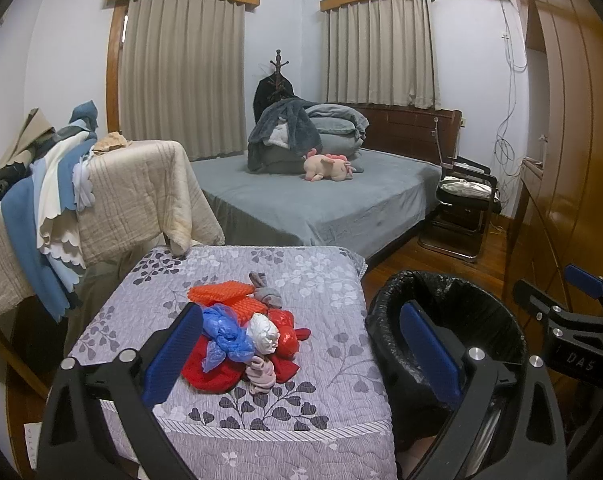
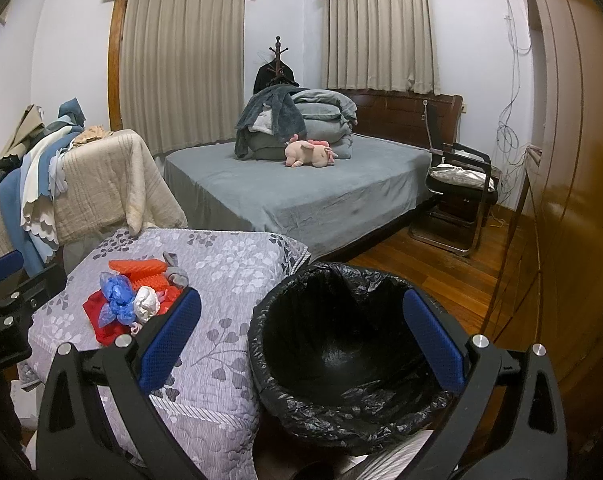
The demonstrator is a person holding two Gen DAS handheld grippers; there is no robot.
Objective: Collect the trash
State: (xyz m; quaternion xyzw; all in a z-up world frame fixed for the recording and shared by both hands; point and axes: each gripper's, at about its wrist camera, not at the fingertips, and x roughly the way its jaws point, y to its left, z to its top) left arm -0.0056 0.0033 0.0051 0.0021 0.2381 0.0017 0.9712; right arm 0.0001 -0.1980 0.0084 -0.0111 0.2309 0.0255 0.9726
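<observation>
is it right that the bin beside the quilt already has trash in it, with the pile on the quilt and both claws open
Not quite. The bin is empty: the right wrist view looks down into its black liner and shows nothing inside. The rest holds: the pile sits on the quilt, the bin stands beside it, and the left claw and right claw are both open.

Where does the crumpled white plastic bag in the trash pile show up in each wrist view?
Left wrist view: the crumpled white plastic bag lies just below centre, in the pile on the grey floral quilt, between the blue bag and the red one.
Right wrist view: the same white bag sits at lower left, just left of the tool's left blue pad.
Shared landmark: the black-lined trash bin, right of the quilt in both.
</observation>
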